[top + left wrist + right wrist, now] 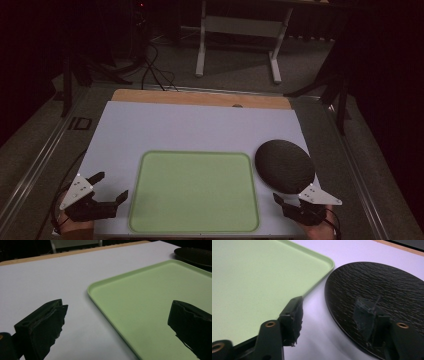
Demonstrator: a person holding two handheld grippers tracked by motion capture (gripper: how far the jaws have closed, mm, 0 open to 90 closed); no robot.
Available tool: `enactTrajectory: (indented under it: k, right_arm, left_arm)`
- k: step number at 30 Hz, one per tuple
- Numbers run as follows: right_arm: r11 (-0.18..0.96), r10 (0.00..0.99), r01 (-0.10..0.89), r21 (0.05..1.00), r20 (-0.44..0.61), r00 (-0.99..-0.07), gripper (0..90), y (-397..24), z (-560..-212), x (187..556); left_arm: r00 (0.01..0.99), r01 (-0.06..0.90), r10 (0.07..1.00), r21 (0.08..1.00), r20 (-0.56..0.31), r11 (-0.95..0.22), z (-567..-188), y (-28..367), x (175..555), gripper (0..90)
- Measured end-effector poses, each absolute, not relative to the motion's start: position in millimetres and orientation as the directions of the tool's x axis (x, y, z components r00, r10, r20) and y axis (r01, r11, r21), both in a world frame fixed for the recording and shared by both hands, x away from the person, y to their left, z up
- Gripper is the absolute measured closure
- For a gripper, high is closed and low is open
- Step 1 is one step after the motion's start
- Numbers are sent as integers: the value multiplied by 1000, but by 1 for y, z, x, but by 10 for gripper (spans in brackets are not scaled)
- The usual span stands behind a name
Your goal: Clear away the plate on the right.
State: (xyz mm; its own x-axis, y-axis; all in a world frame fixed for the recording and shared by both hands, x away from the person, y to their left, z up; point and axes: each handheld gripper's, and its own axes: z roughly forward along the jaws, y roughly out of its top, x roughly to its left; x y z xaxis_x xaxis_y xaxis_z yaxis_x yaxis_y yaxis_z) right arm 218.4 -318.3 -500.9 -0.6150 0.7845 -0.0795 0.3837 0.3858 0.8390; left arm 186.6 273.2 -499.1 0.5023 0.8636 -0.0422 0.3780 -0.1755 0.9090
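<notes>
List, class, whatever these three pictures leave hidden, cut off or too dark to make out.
- Green tray: near edge cut off by the bottom of the high view.
- Black plate: near rim hidden behind the right tongs in the right gripper view.
- Left tongs: right jaw cut off at the left gripper view's edge.
- Background beyond the table: too dark.
</notes>
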Motion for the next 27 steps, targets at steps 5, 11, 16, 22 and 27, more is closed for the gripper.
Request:
enactTrajectory:
  k: [5, 11, 16, 22, 27]
  right_arm:
    - [406, 781, 368, 836, -108, -615, 423, -316, -501, 218]
    - [428, 784, 372, 824, -133, -606, 405, -315, -502, 218]
    - [445, 784, 376, 813, -151, -602, 403, -314, -503, 218]
    - [473, 777, 376, 796, -177, -604, 410, -318, -501, 221]
    - [537, 752, 378, 755, -225, -619, 413, -320, -502, 226]
  left_arm:
    - [509, 373, 860, 911, -40, -179, -499, 273, 187, 9]
    - [501, 364, 865, 916, -38, -171, -498, 273, 186, 10]
    - [493, 359, 869, 917, -27, -175, -498, 273, 186, 9]
    - [490, 349, 872, 920, -15, -180, -497, 272, 186, 9]
    - [482, 346, 876, 921, -10, -180, -498, 273, 185, 9]
